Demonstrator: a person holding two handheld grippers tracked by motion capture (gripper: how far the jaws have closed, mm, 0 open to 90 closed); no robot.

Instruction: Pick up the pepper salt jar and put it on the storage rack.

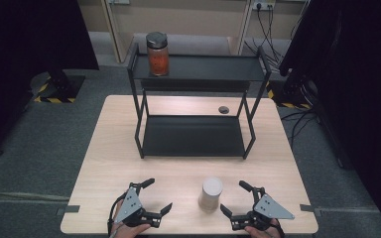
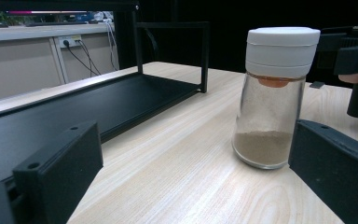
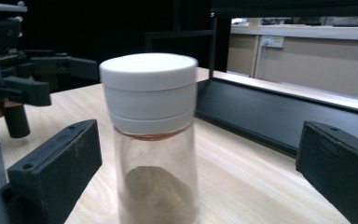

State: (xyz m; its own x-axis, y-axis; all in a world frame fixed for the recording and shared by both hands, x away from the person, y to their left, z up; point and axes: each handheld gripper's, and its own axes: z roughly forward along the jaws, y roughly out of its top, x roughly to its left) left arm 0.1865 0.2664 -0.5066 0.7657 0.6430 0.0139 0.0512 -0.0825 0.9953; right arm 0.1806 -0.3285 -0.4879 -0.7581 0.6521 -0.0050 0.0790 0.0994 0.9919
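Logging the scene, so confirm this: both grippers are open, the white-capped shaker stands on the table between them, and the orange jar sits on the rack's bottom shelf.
One detail is wrong. The orange jar stands on the top shelf of the rack, at its left end, as the high view shows. The rest holds: left gripper and right gripper are open, and the shaker stands between them.
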